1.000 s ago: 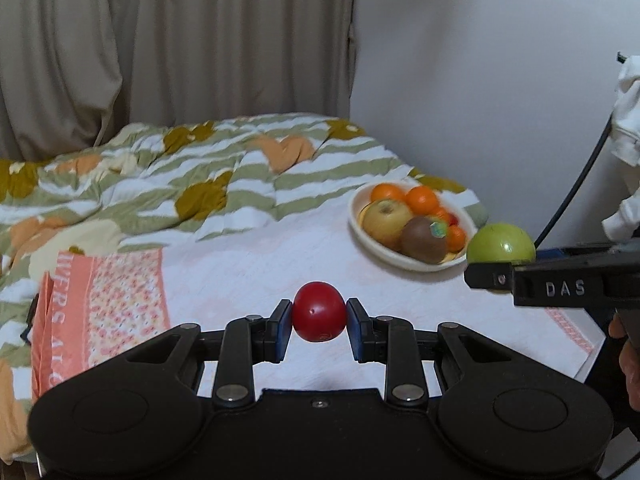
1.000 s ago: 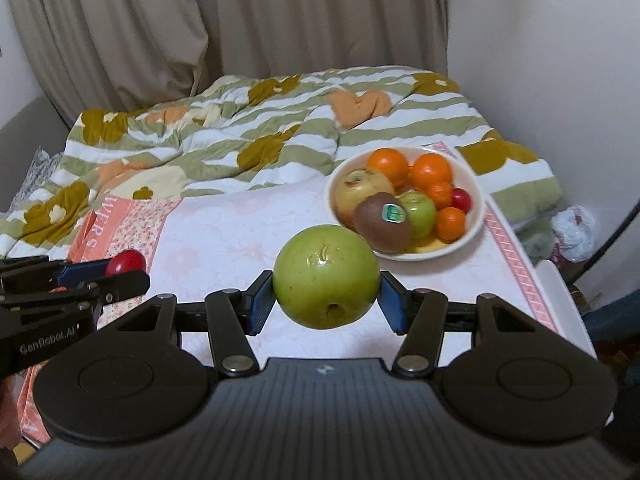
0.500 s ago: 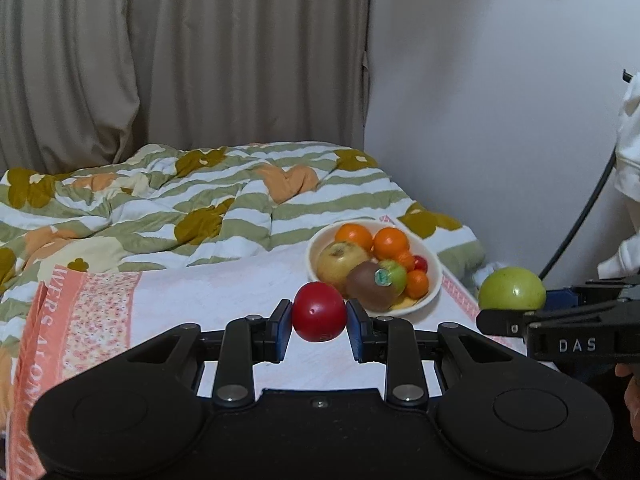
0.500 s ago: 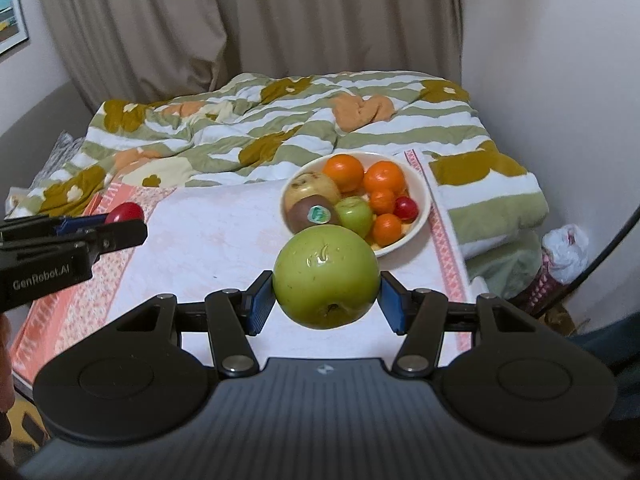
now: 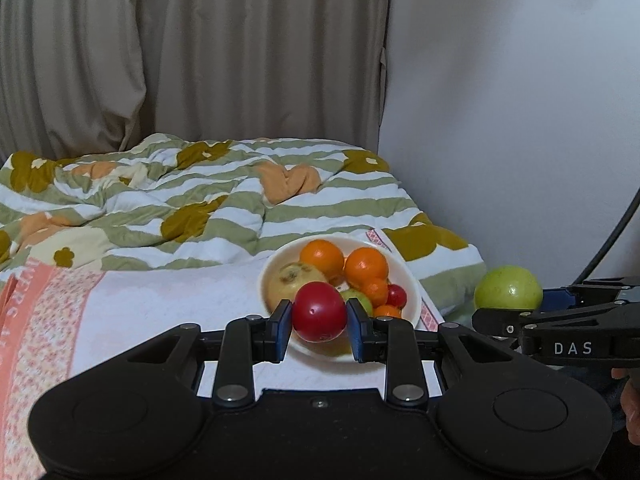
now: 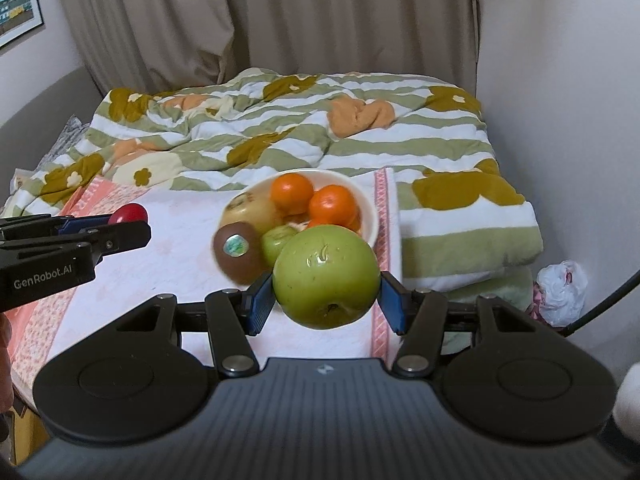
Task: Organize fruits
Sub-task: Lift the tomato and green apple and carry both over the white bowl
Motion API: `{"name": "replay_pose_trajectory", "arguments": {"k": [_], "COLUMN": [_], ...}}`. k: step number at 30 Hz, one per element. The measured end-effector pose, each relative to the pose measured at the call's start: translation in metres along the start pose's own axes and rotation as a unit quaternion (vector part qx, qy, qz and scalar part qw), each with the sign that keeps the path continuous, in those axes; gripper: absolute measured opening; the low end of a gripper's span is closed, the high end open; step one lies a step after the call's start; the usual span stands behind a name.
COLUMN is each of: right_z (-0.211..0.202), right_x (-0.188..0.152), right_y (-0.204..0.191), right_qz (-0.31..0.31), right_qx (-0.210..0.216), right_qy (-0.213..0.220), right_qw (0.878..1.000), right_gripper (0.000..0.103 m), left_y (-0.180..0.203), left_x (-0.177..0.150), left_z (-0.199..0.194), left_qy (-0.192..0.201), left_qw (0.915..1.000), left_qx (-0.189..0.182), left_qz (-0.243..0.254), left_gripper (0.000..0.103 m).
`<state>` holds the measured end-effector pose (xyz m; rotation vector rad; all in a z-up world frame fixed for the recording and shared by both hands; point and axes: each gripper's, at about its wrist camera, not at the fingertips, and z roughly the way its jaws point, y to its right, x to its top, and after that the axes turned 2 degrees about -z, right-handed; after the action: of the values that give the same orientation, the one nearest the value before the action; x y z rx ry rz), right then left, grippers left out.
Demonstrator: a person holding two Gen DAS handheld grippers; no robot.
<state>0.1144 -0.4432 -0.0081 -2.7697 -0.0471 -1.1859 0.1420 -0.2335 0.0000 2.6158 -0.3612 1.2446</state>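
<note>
My left gripper (image 5: 319,316) is shut on a small red fruit (image 5: 319,311) and holds it in the air in front of a white bowl (image 5: 413,289) of fruit. My right gripper (image 6: 327,276) is shut on a large green apple (image 6: 327,276), also held up near the bowl (image 6: 369,212). The bowl sits on a white cloth on the bed and holds oranges (image 6: 292,188), a yellow apple, a kiwi (image 6: 236,252), a small green fruit and small red fruits. The green apple (image 5: 508,288) shows at the right of the left wrist view. The red fruit (image 6: 131,213) shows at the left of the right wrist view.
A rumpled green-striped quilt (image 6: 280,128) covers the bed behind the bowl. Beige curtains (image 5: 200,52) hang behind and a white wall is on the right. A plastic bag (image 6: 560,292) lies on the floor beside the bed. A black cable (image 5: 612,232) runs at the right.
Both grippers have drawn back and swung right, each still holding its fruit. The bowl now sits lower and nearer the centre behind the held fruits.
</note>
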Motion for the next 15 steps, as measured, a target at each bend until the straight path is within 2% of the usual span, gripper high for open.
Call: {"name": "replay_pose_trajectory", "arguments": {"k": [7,15], "right_z": [0.028,0.061], "right_x": [0.020,0.036], "right_y": [0.031,0.053], "right_qz": [0.020,0.039], "right_qx": [-0.004,-0.009], "right_qy": [-0.003,-0.016], "right_qw": [1.000,0.999], "right_gripper": [0.071,0.071], "left_y": [0.017,0.028], "left_x": [0.024,0.040], "left_z": [0.052,0.115], "left_qy": [-0.015,-0.053], "left_qw": [0.9995,0.9965], "left_qx": [-0.007,-0.009], "left_qz": [0.028,0.064], "left_gripper": [0.032,0.032]}}
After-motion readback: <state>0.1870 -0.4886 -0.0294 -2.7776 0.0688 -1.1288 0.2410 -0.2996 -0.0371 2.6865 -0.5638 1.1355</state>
